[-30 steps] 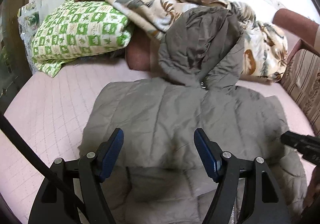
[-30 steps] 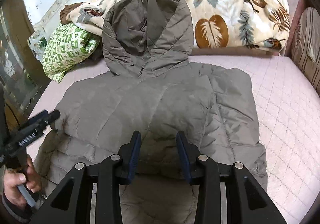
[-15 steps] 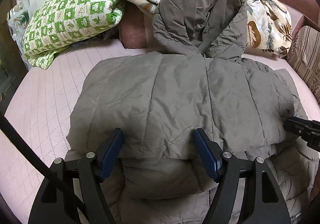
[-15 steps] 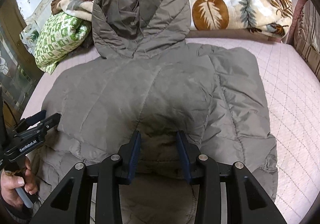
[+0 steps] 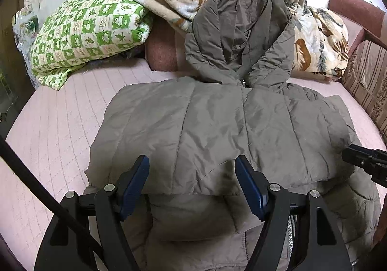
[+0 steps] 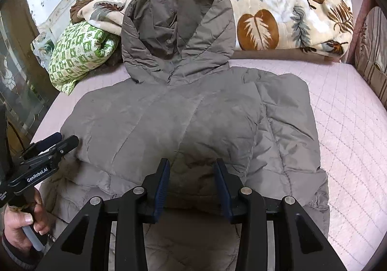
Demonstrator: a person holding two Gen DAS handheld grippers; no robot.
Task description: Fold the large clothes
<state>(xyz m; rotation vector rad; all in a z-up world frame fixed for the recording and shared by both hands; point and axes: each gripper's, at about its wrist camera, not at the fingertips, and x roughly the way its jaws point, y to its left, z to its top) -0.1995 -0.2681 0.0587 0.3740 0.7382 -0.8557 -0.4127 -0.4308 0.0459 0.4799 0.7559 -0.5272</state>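
**Jacket hem folded up; both grippers hovering at the fold**

Since the earlier frame, both wrist views had shifted only slightly, and the jacket sat a little lower in the left picture than half a second before. Otherwise the scene had held still.

A large grey-brown padded jacket [image 6: 193, 125] lay on a pink quilted bed [image 6: 350, 138], front side down or closed, with its hood [image 6: 179, 29] spread away from the viewer and resting against a leaf-patterned blanket [image 6: 278, 12]. A green-and-white checked pillow [image 5: 89, 31] sat to the left, near the wall. The lower part of the jacket appeared already doubled up over the body, leaving a thick folded edge close to the cameras.

The left hand-held gripper [image 5: 192, 184] was released, its blue pads standing wide apart above that folded edge with no cloth pinched between them. The right hand-held gripper [image 6: 192, 184] was also released, with a narrower gap, and hung over the middle of the fold without clamping it. A person's hand [image 6: 21, 227] gripped the left tool's handle.

By my reading, the first lengthwise fold was done. The next move would likely call for taking hold of the hood or a side and bringing it over the body, with a firm pinch, since puffy fabric tends to spring back.

No containers were in view.
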